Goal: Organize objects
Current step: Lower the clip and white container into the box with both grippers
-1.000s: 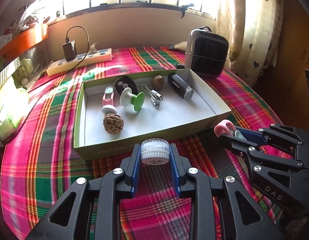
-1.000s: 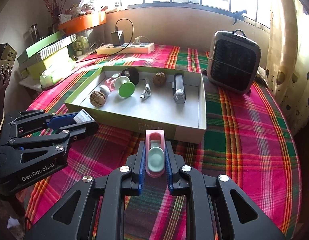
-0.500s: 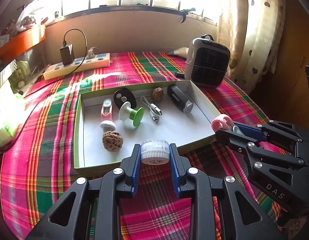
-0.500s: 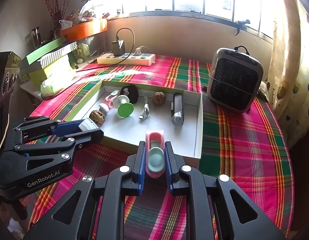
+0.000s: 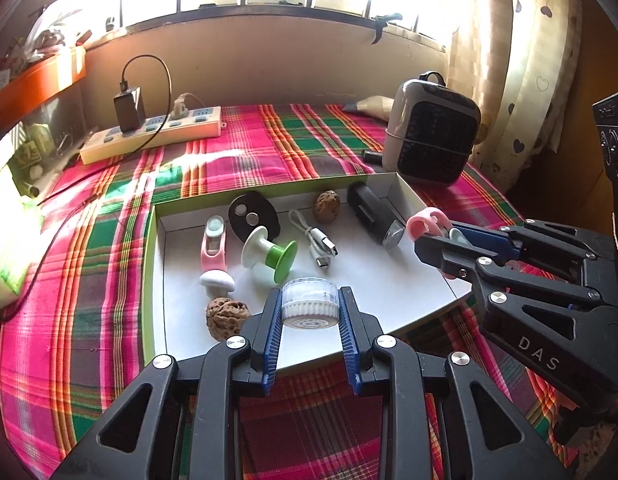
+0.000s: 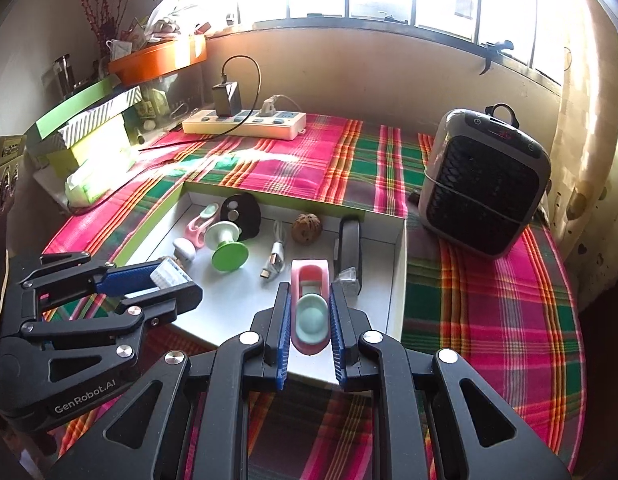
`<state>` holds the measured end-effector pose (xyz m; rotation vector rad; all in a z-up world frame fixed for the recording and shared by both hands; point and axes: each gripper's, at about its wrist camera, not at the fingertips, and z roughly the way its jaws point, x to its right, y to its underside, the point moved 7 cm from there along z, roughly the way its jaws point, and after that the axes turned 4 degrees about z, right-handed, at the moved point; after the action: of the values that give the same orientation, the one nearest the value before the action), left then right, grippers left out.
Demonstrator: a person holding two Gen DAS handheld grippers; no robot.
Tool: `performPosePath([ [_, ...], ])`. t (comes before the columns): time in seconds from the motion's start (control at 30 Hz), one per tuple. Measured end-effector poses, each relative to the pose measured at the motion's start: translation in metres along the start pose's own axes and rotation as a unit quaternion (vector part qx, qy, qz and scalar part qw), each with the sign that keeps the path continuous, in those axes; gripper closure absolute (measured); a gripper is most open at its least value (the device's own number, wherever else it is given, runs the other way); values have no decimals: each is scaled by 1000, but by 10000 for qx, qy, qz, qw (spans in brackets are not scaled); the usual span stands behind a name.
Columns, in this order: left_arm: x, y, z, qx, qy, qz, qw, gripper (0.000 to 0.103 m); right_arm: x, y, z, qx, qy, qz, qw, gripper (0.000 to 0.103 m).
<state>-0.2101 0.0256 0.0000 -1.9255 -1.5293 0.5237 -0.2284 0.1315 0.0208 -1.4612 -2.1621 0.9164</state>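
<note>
Left wrist view: left gripper, blue pads pinching a small round clear-lidded white jar, held over the near edge of a shallow white cardboard tray with green outer walls. Right gripper at the tray's right wall, jaws clamped on a pink plastic clip with a mint-green oval pad.

Tray contents: brown wrinkled walnut, near left; white mushroom-shaped knob; second pink clip; white-and-green spool; black oval disc with two silver dots; short white USB cable; smaller brown nut; black cylindrical flashlight, far right.

Right wrist view: same pink clip lengthwise between the pads, over the tray's near right part.

Surroundings: pink-green plaid tablecloth; grey-black portable heater; cream power strip with black charger.
</note>
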Motion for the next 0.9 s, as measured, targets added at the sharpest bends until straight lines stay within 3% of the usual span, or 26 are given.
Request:
performPosePath([
  [0.9, -4, 0, 40, -339, -8, 36, 9994, 78, 2, -16, 68, -547, -125, -85, 9984, 84],
])
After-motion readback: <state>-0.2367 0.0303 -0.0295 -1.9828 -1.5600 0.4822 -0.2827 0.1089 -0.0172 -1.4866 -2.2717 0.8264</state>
